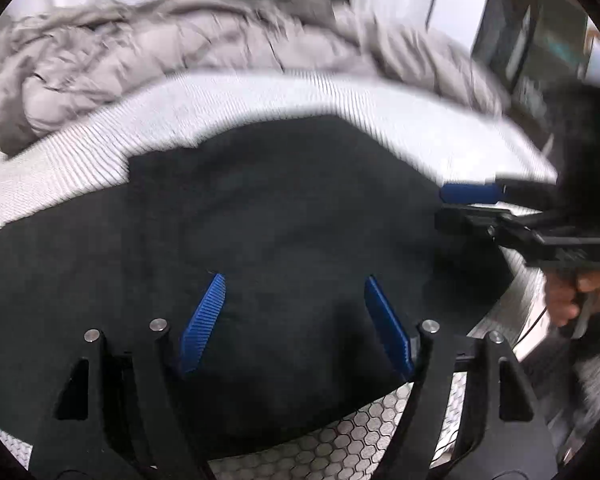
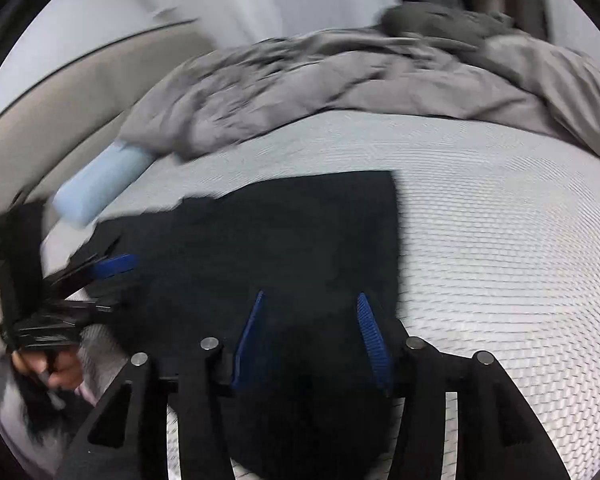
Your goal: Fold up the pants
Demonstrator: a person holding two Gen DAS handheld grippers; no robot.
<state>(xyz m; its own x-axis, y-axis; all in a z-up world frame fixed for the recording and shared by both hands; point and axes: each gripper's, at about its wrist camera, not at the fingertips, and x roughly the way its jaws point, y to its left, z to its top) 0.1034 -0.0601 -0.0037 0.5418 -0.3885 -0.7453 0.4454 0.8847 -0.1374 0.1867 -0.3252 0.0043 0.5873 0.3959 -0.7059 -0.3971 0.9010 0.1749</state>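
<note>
You work over a white ribbed mattress surface (image 2: pixel 500 240) that fills most of both wrist views. A crumpled grey quilted duvet (image 2: pixel 340 76) is heaped along its far edge, from ten o'clock to two o'clock in the right wrist view. The black fabric pants (image 2: pixel 284 232) lie flat on the mattress, near its front edge; in the right wrist view they run from nine o'clock through the centre to six o'clock, with a straight edge toward one o'clock. A pale blue cylindrical bolster (image 2: pixel 100 184) rests at ten o'clock, just beside the pants and the duvet's lower corner.

Your left gripper (image 1: pixel 294 324), black with blue ribbed pads, has its jaws apart; the pants show between the pads, and no pad presses on the cloth. Your right gripper (image 2: pixel 312 336) likewise stands with jaws apart over the pants, with nothing clamped. In the left wrist view the right gripper (image 1: pixel 452 204) enters from three o'clock, its tips over the pants' right edge; whether they touch the cloth cannot be told through the blur. A hand (image 1: pixel 568 292) holds its grip at four o'clock.
</note>
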